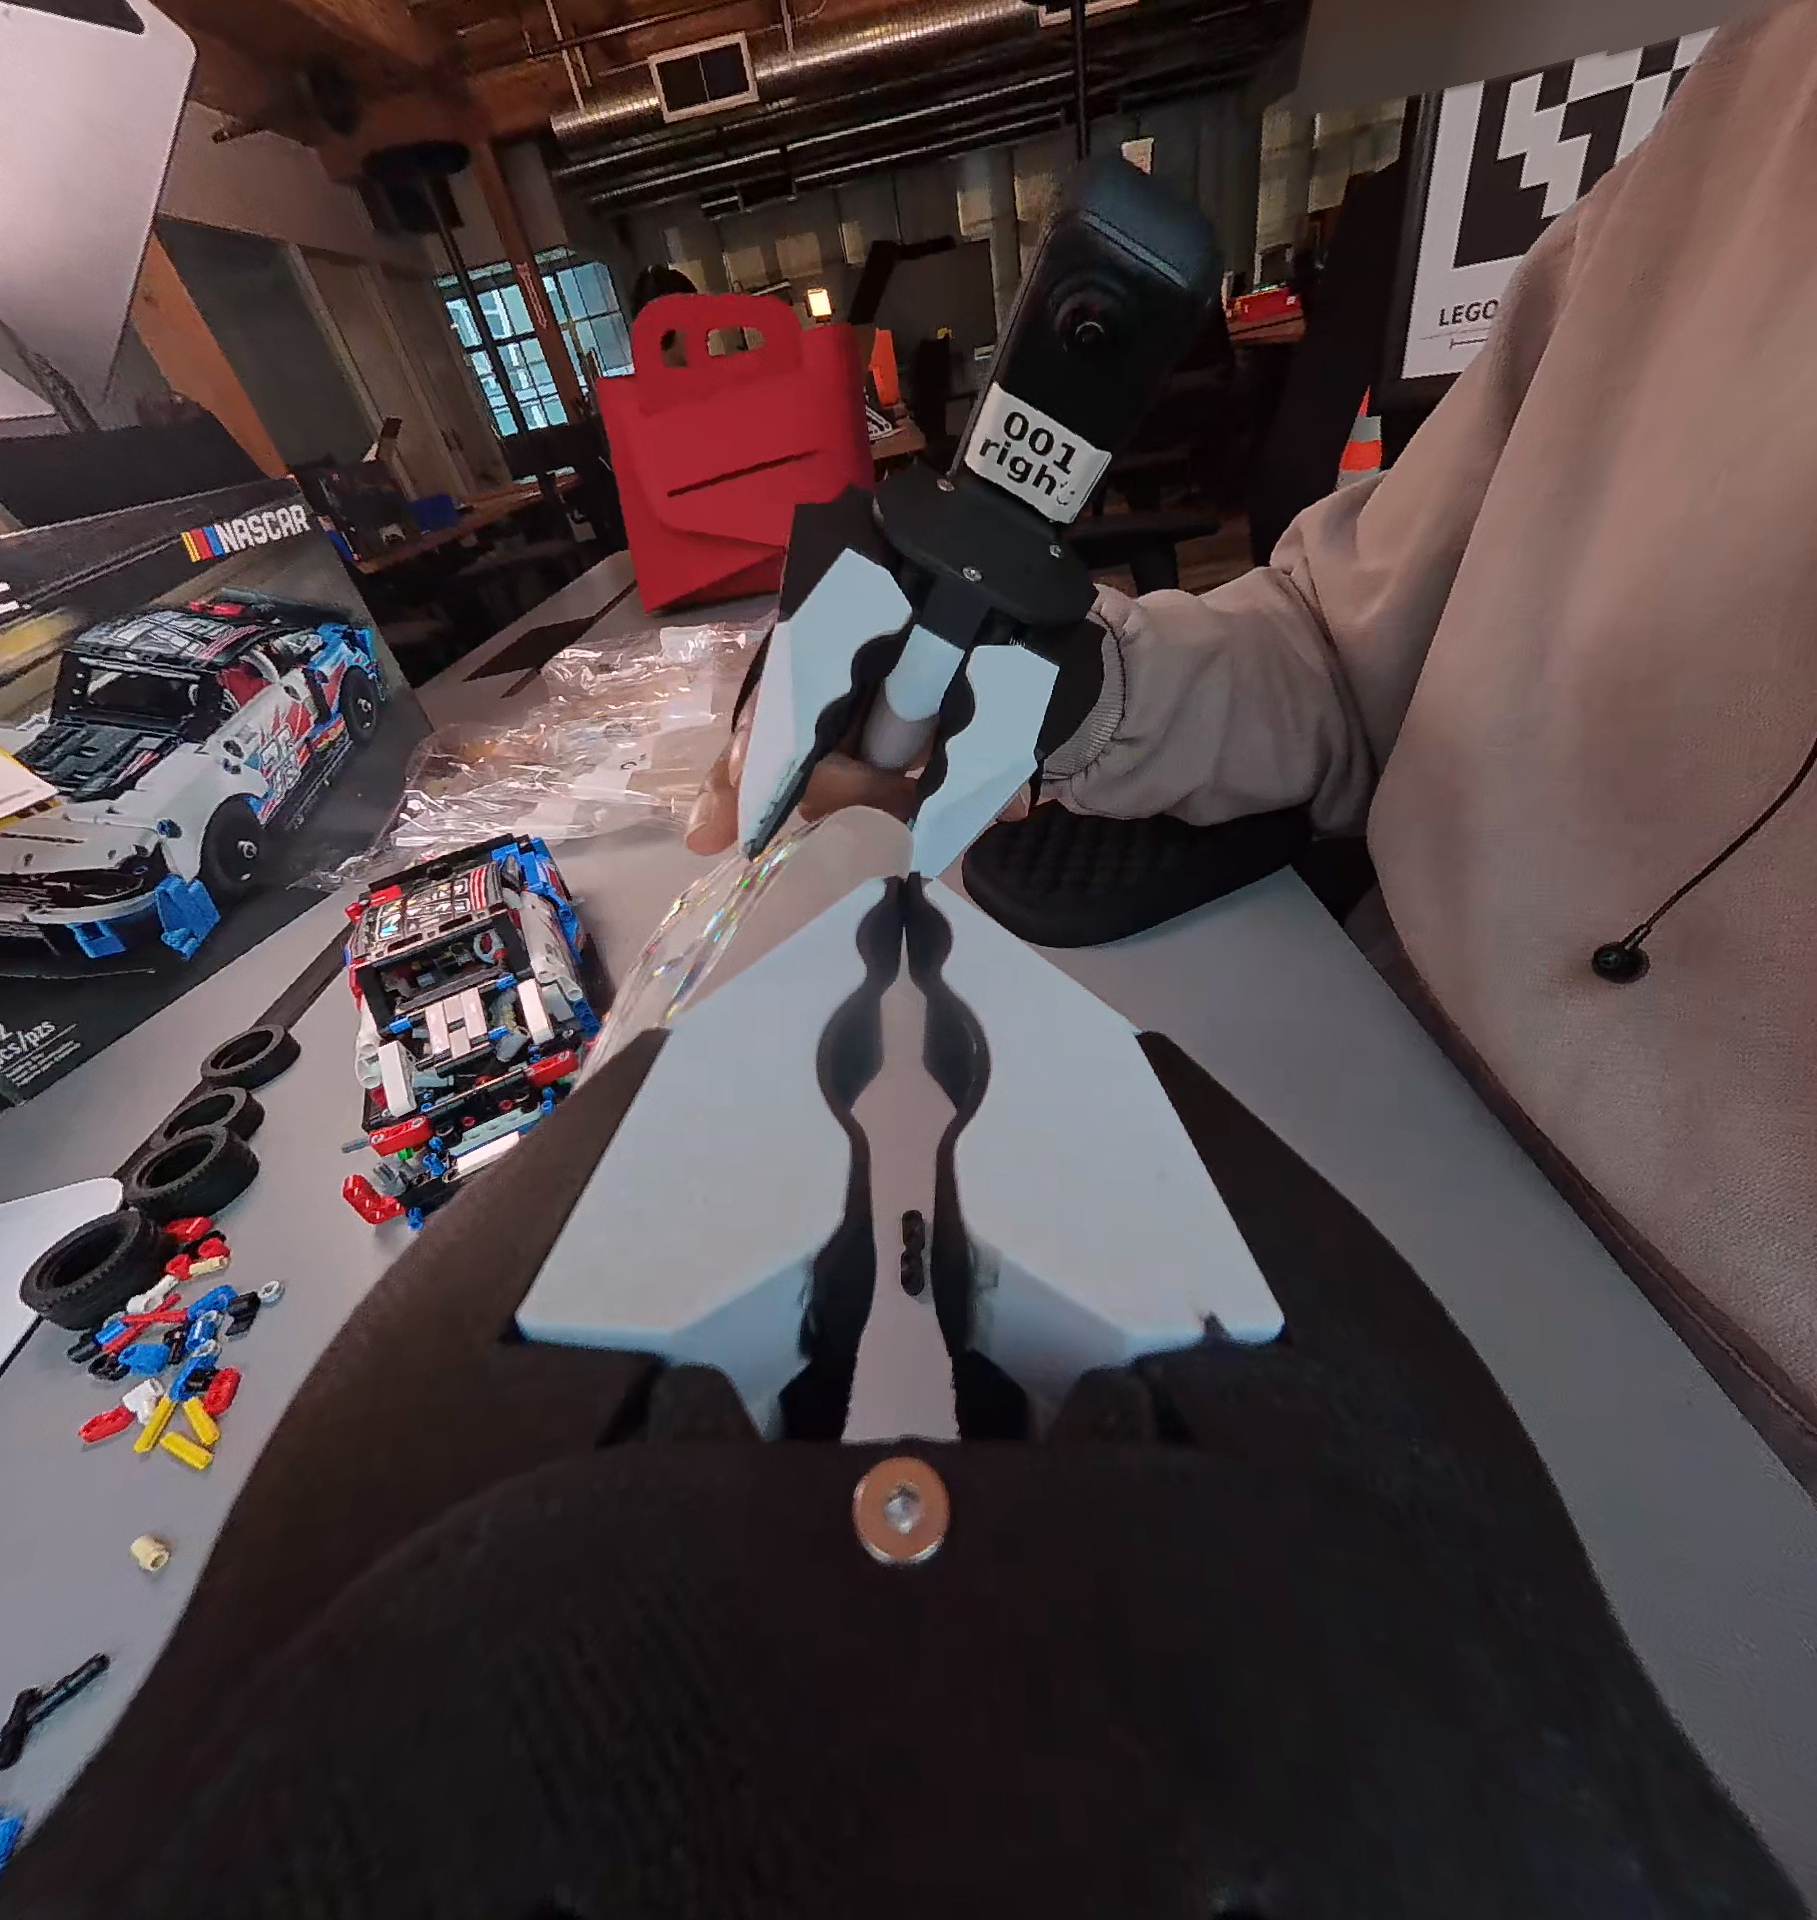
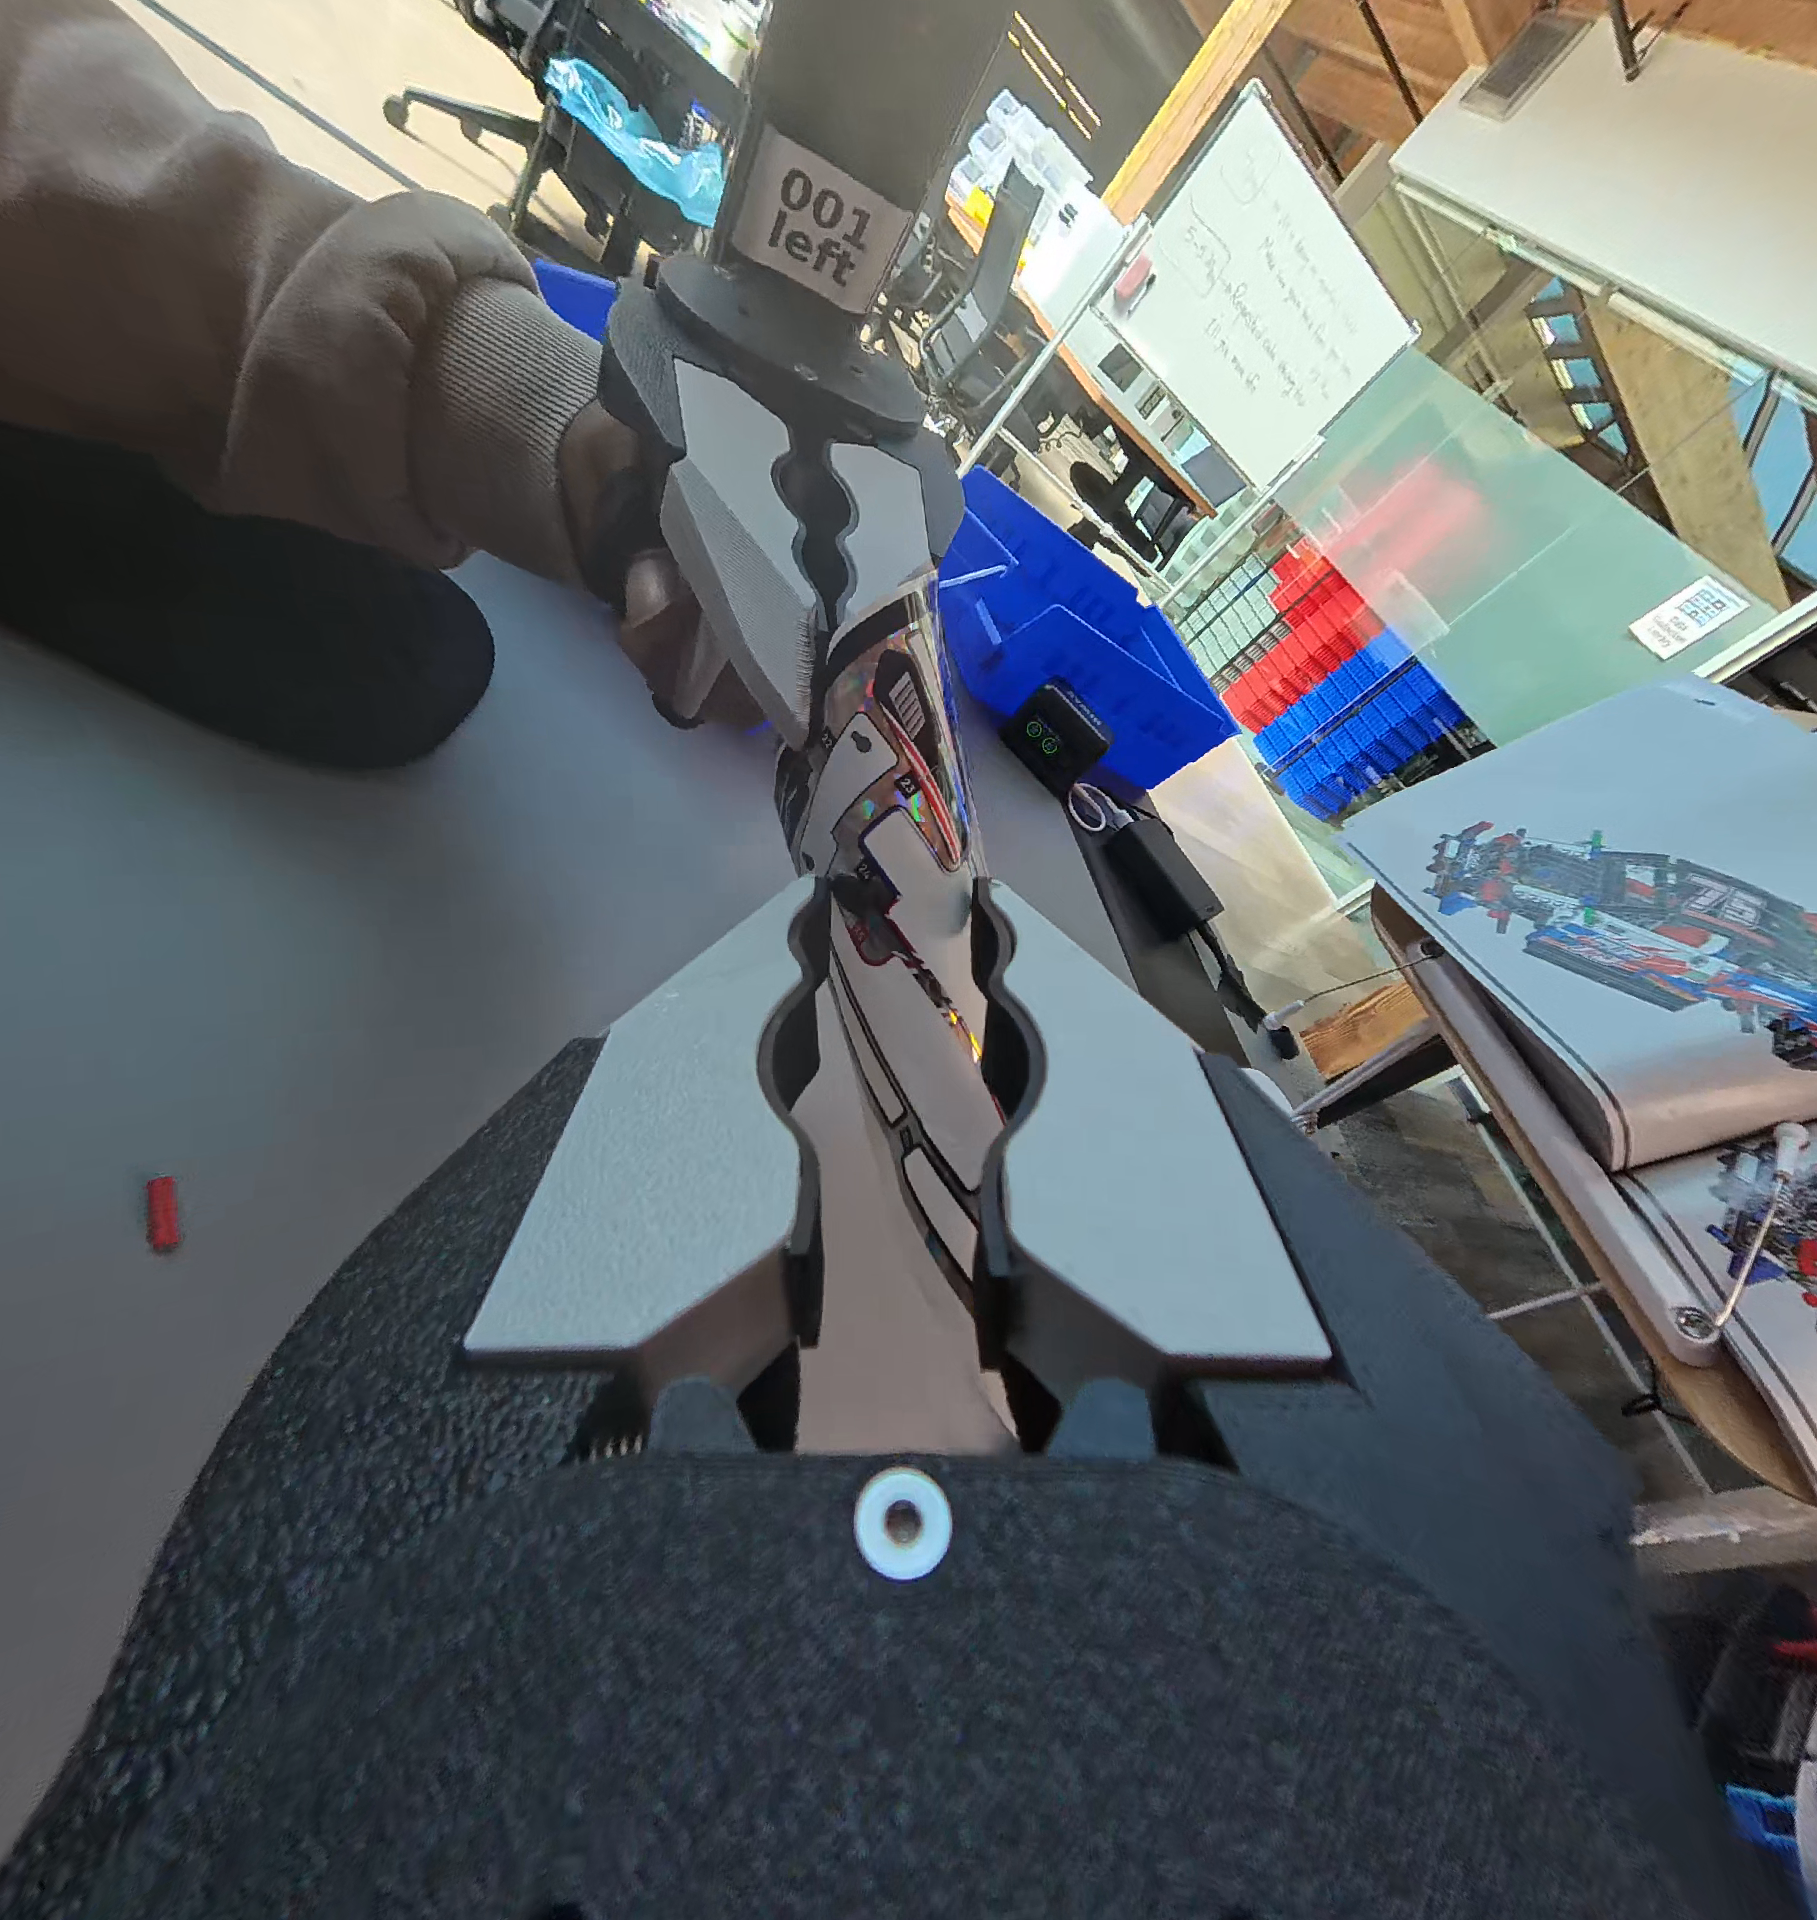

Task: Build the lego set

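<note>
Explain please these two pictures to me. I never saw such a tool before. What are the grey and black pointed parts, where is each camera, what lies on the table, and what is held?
No robot is here. A person holds a hand tool in each hand: a two-finger gripper with a camera looking along its fingers. One picture is from the left gripper, the other from the right gripper; each also shows the other gripper farther off.

On the grey table lie a half-built toy car, four black tyres, small loose pieces, clear plastic bags and the set's box. An instruction booklet stands at the side.

A shiny sticker sheet stretches between both grippers. The left one is shut on its far end. The right one's fingers stand around the near end with a gap, so I cannot tell its grip.
</note>
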### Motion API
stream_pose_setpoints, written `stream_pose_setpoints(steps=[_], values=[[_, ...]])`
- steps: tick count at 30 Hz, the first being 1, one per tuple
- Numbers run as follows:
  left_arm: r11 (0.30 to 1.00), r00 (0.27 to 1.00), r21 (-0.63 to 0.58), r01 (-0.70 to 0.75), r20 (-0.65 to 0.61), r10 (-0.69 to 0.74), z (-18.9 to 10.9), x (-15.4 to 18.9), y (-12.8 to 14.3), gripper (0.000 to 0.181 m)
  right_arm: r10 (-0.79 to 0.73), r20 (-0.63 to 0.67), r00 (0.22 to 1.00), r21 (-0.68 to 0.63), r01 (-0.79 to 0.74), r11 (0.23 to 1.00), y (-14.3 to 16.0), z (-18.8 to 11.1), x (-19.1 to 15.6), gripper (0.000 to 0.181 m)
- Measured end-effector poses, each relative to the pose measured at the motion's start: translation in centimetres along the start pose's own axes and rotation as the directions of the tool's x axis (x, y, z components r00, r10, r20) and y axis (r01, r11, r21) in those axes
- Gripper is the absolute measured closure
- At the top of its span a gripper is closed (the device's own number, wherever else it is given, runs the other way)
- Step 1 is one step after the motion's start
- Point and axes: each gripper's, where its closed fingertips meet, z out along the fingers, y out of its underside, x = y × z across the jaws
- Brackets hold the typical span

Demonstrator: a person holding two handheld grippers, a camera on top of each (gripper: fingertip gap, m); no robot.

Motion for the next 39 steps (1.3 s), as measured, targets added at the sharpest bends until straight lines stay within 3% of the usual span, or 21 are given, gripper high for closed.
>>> stream_pose_setpoints(steps=[6,10,12,15,18,23,29,35,39], values=[[0.999,0.998,-0.046,-0.02,-0.053,0.018,0.6,0.4,1.3,0.181,0.077,0.11,0.991,-0.013,-0.076,0.997,0.8,0.2,-1.0,0.134],[0.993,0.993,-0.1,-0.057,-0.112,0.046,1.7,1.3,2.2,0.181,0.099,0.203,0.974,-0.058,-0.089,0.994,2.0,0.4,-2.6,0.146],[0.992,0.995,-0.111,-0.051,-0.09,0.041,1.9,0.8,2.6,0.181,0.082,0.177,0.981,-0.047,-0.075,0.996,2.4,0.4,-2.5,0.16],[0.995,0.999,-0.088,0.036,-0.012,-0.037,1.8,-0.6,2.7,0.181,0.063,0.092,0.994,-0.025,-0.061,0.998,2.6,0.2,-1.5,0.166],[0.993,0.994,-0.057,0.105,0.028,-0.104,2.4,-0.9,2.6,0.16,0.001,0.007,1.0,-0.043,-0.001,0.999,3.2,0.0,-0.5,0.17],[0.992,0.987,-0.038,0.121,0.115,-0.116,3.0,-1.9,2.5,0.179,0.048,0.018,0.999,-0.018,-0.048,0.999,3.7,0.0,-0.9,0.173],[0.982,0.972,-0.052,0.18,0.161,-0.169,3.3,-2.3,3.2,0.181,0.103,0.044,0.994,-0.034,-0.102,0.994,4.4,0.1,-1.2,0.155],[0.98,0.97,-0.079,0.181,0.18,-0.164,3.2,-2.4,3.7,0.181,0.091,-0.03,0.995,0.04,-0.09,0.995,2.8,-0.5,0.3,0.158],[0.986,0.976,-0.091,0.139,0.182,-0.121,3.4,-2.2,3.4,0.181,0.065,0.001,0.998,0.015,-0.065,0.998,2.9,-0.1,-0.6,0.16]])
